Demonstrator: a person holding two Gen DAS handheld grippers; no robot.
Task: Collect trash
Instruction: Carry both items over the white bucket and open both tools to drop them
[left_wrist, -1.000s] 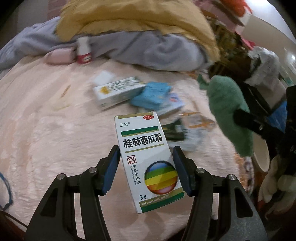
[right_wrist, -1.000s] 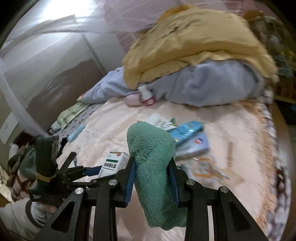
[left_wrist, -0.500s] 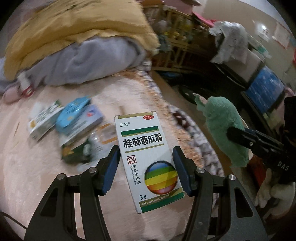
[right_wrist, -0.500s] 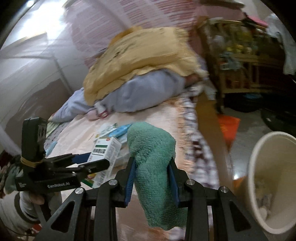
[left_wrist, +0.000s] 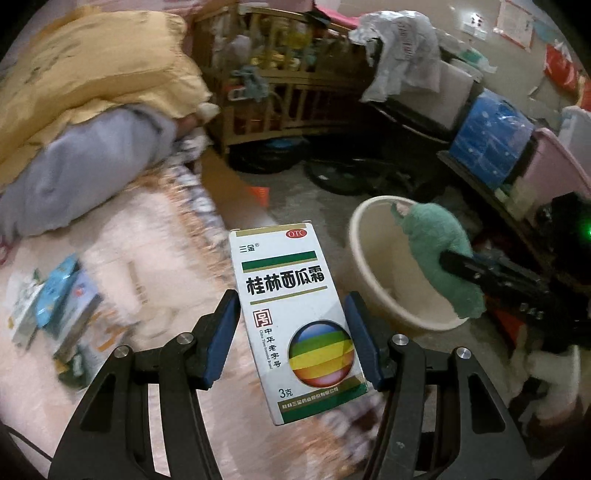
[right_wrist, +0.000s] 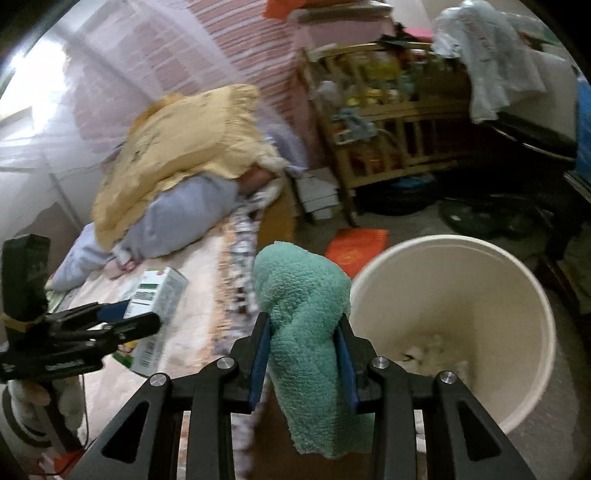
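My left gripper (left_wrist: 291, 332) is shut on a white medicine box (left_wrist: 295, 314) with green bands and a rainbow ball, held over the bed's edge. My right gripper (right_wrist: 304, 354) is shut on a green terry cloth (right_wrist: 306, 325), close beside the rim of a cream bucket (right_wrist: 535, 295) on the floor. Some white scraps lie at the bucket's bottom. In the left wrist view the cloth (left_wrist: 439, 251) hangs over the bucket (left_wrist: 360, 254). The right wrist view shows the box (right_wrist: 159, 306) in the left gripper (right_wrist: 129, 321) at the left.
Several blue and white packets (left_wrist: 55, 306) lie on the pink blanket (left_wrist: 155, 229). A yellow pillow (right_wrist: 184, 147) rests on grey bedding. Behind the bucket are a wooden crib (right_wrist: 388, 122), an orange packet (right_wrist: 356, 247) on the floor, and cluttered shelves (left_wrist: 498, 147) at right.
Both grippers have swung right, off the bed toward the floor. The bucket has come into both views and stands close under the green cloth. Both holds are unchanged.
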